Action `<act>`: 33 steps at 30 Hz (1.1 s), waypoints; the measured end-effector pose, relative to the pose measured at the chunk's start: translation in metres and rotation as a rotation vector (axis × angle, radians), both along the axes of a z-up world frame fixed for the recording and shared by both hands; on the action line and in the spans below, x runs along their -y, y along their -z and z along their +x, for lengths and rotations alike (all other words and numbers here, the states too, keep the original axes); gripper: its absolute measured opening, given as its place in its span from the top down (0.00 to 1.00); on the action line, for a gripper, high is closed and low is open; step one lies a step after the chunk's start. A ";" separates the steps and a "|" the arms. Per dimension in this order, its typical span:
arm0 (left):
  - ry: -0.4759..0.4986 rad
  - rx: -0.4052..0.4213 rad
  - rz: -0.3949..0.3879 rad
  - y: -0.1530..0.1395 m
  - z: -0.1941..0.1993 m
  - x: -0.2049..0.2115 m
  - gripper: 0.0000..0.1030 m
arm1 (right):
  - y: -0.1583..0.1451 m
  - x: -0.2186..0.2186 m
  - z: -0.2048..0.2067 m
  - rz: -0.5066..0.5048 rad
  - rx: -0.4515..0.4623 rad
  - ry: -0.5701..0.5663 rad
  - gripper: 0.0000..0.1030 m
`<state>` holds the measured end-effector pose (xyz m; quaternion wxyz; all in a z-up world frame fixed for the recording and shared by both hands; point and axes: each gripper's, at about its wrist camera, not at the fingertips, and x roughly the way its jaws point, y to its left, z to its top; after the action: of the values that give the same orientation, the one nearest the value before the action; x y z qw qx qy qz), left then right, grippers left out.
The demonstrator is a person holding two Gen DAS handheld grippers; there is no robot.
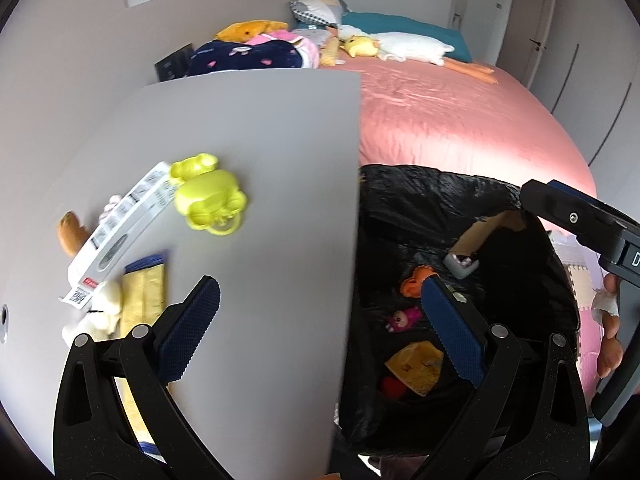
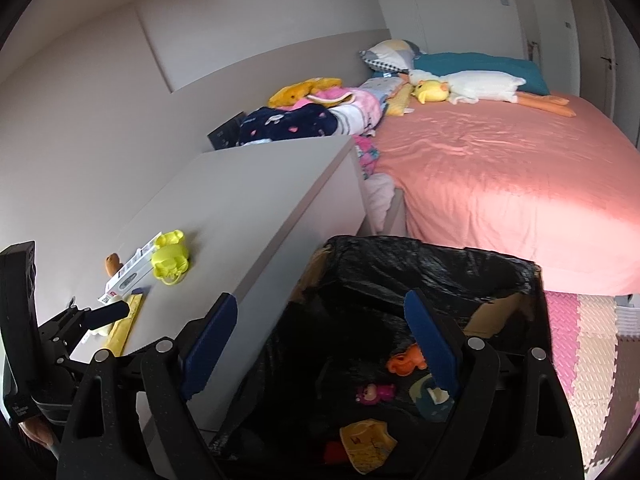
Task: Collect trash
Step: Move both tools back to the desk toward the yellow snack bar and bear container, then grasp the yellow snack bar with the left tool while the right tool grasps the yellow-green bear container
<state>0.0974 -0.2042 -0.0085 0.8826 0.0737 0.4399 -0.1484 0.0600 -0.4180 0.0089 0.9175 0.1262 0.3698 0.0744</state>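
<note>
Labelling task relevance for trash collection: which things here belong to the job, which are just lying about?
Job:
- black-lined bin
- yellow toy, white box and yellow packet on the cabinet
- both grippers, left and right, open and empty

Lying about:
- bed
- goose plush
- clothes pile

My left gripper [image 1: 320, 312] points steeply down, jaws wide apart and empty. My right gripper [image 2: 324, 336] tilts down too, spread and holding nothing.

Black bin liner [image 2: 432, 268], lime-yellow toy [image 1: 210, 196], salmon-pink bedspread [image 2: 500, 168].
</note>
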 end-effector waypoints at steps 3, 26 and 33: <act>-0.018 0.007 0.014 -0.001 -0.001 -0.012 0.06 | 0.002 -0.011 0.004 0.002 -0.007 -0.026 0.17; -0.186 -0.082 0.054 0.031 -0.013 -0.096 0.40 | 0.009 -0.079 0.020 0.003 -0.031 -0.166 0.17; -0.187 -0.075 0.031 0.035 -0.011 -0.102 0.49 | 0.012 -0.087 0.026 -0.002 -0.040 -0.175 0.17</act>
<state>0.0863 -0.1018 -0.0437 0.8742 0.0402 0.4801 -0.0611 0.0857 -0.3312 -0.0026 0.9000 0.0938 0.3980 0.1514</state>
